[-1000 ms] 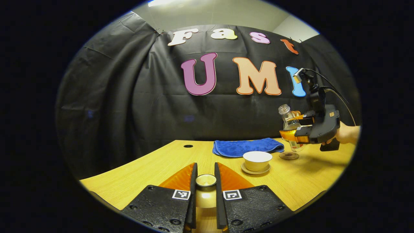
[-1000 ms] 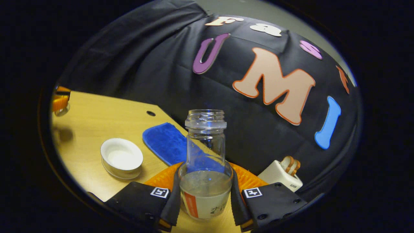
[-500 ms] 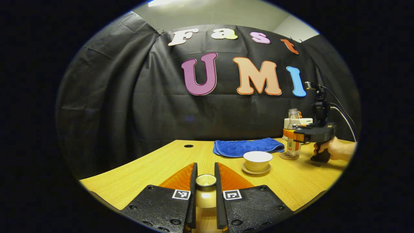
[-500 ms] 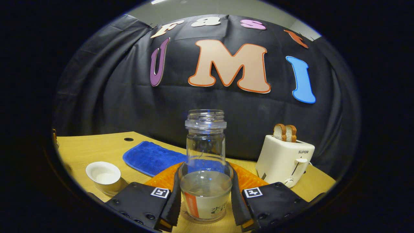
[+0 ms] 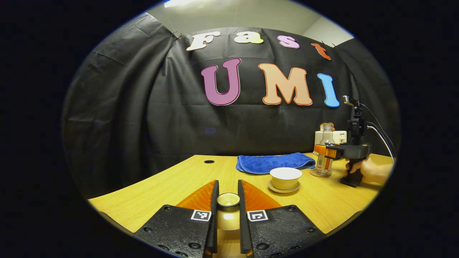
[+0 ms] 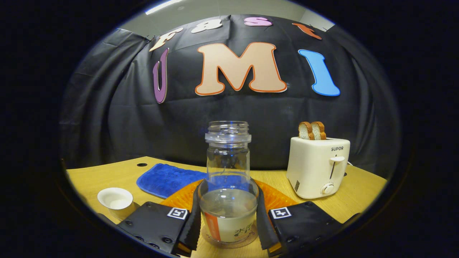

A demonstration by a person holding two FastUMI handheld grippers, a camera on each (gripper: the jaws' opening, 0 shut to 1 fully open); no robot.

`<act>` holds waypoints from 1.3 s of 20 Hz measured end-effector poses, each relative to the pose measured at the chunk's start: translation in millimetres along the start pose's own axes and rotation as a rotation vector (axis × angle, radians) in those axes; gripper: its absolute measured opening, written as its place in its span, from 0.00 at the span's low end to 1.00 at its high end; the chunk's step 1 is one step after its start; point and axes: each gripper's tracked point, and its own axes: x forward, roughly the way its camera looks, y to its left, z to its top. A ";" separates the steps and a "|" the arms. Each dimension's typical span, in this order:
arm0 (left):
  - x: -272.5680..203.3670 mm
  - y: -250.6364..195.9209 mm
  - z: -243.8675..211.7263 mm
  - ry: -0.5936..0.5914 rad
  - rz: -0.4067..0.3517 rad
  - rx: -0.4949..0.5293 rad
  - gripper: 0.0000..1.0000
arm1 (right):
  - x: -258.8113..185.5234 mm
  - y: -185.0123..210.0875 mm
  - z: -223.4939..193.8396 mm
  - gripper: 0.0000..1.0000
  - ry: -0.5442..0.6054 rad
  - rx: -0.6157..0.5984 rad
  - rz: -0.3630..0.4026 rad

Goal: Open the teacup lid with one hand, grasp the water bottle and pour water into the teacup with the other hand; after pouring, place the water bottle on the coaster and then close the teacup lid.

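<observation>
The water bottle stands upright on the coaster, right claw clamped on its lower body. Just left of it, the open teacup sits on its saucer. The left claw grips the teacup lid above the tabletop.

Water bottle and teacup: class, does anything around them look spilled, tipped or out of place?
Nothing stands out. The water bottle stands upright on the coaster, gripped by the right gripper. The teacup sits level on its saucer, uncovered, its lid in the left gripper. No spill visible.
</observation>
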 end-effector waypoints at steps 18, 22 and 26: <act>26.8 -34.7 -0.1 0.000 -0.085 -0.002 0.22 | -23.1 -2.7 -2.2 0.91 -0.003 0.008 0.005; 52.2 -56.3 -0.6 -0.001 -0.152 0.001 0.22 | -51.1 -7.4 -1.2 0.91 -0.001 0.009 0.025; 78.4 -76.0 -1.1 0.003 -0.211 0.006 0.22 | -86.8 -18.5 1.9 0.91 -0.008 0.009 0.049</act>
